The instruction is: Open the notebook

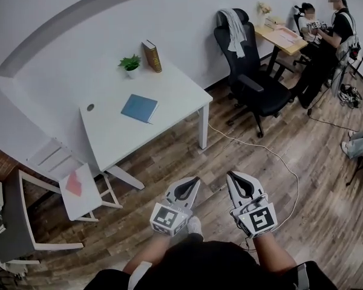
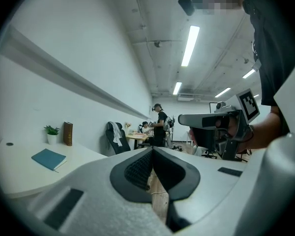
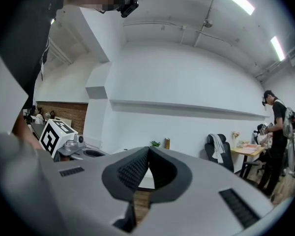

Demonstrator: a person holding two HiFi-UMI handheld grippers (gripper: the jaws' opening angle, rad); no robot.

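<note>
Head view: the blue notebook lies closed on the white desk, well apart from the left claw and right claw, both pressed together and empty. I judge the approach is in hand; the next move must reach the cover's edge.

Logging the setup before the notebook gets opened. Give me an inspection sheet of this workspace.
Surface: white table, against the wall.
Job's things: blue notebook, closed, flat on the table.
Clutter: potted plant and upright brown book by the wall.
Grippers: left tongs and right tongs shut, empty, over the floor short of the table.
Cables: white cable across the wooden floor.
Surroundings: black office chair, white chair, two people at a far desk.
</note>
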